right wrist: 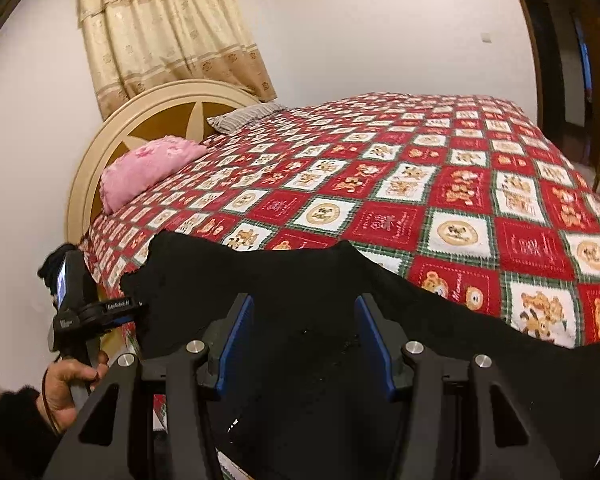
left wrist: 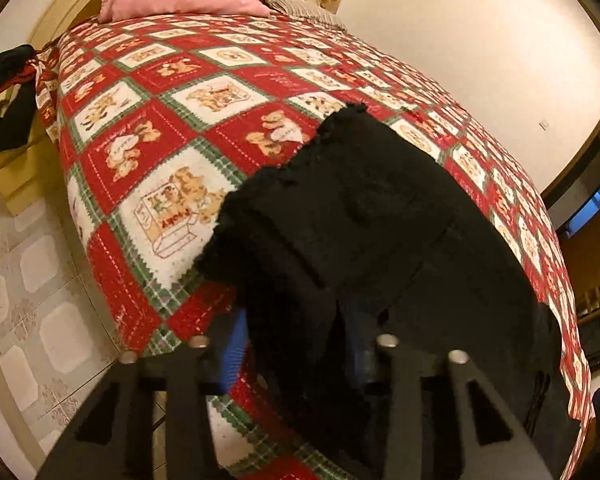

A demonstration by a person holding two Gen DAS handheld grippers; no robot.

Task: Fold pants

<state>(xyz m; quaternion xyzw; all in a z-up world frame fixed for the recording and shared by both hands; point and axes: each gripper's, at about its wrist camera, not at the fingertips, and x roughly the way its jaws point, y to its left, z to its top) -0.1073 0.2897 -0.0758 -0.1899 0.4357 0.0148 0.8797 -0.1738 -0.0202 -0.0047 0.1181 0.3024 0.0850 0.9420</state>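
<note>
Black pants [right wrist: 300,292] spread on quilted bed [right wrist: 420,200]; left gripper [left wrist: 296,344] fingers pinching pants edge, right gripper [right wrist: 304,344] fingers wide, empty; pink pillow [right wrist: 148,172] at headboard.

"GenRobot.AI" — on the left gripper [right wrist: 134,306]; "Look" — on a red bedspread [right wrist: 534,246] square.

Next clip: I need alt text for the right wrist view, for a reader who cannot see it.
The right hand-held gripper hovers open over black pants spread on a bed with a red teddy-bear quilt. At the left edge a hand holds the left hand-held gripper at the pants' edge; a pink pillow lies by the headboard.
</note>
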